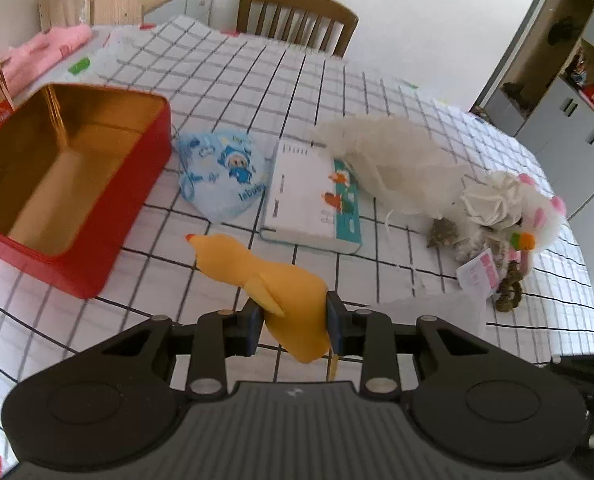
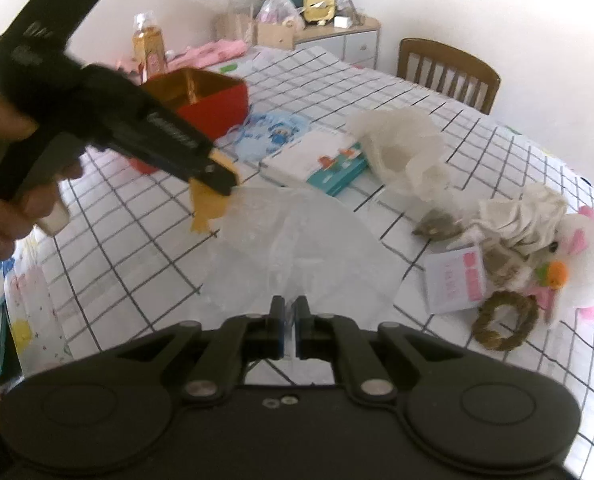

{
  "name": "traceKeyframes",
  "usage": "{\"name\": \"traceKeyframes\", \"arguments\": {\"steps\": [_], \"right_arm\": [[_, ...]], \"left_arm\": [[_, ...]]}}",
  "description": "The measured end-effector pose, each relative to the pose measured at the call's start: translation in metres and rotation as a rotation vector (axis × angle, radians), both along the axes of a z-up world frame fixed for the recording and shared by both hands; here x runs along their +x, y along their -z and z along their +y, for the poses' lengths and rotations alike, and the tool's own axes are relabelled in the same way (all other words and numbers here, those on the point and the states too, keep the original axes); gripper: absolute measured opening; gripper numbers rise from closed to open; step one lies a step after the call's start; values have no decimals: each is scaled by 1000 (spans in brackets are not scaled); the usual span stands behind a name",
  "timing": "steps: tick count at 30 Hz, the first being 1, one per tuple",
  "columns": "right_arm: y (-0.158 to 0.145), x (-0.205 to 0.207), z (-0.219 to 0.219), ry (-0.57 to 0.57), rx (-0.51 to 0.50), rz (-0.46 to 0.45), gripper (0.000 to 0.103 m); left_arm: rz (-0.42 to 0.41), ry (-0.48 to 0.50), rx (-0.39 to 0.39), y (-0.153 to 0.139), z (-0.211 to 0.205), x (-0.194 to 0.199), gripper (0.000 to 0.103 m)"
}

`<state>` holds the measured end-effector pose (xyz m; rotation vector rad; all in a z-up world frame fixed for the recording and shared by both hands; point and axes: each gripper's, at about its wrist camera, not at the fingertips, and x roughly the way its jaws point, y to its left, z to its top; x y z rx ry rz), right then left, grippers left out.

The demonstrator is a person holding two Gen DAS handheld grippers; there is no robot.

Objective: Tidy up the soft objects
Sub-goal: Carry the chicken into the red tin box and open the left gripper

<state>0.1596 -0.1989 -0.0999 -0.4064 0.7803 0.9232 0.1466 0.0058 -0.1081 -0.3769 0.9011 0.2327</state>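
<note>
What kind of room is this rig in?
Most likely a home dining or living room: a table under a checked cloth, a wooden dining chair pushed up to it, a shelf unit with knick-knacks, and a cluttered sideboard against the wall.

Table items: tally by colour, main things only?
Yellow: 1, toy duck
Red: 1, tin
Blue: 1, cap
White: 3, book, gauze cloth, plush toy
Clear: 1, plastic bag
Total: 7
</note>
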Motion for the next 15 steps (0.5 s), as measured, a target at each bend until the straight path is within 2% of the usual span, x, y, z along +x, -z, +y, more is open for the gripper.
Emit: {"name": "traceKeyframes", "arguments": {"steps": [5,11,15], "right_arm": [[-19,-1,2,30,18,-10,4],[-42,2,16,83,65,28,4],[-57,-2,36,107,81,13,4]], "left_arm": [[-49,46,53,-28,3,-17,32],[-113,87,65,-59,22,-33,32],[-137,132,68,-70,46,-40,32]]}}
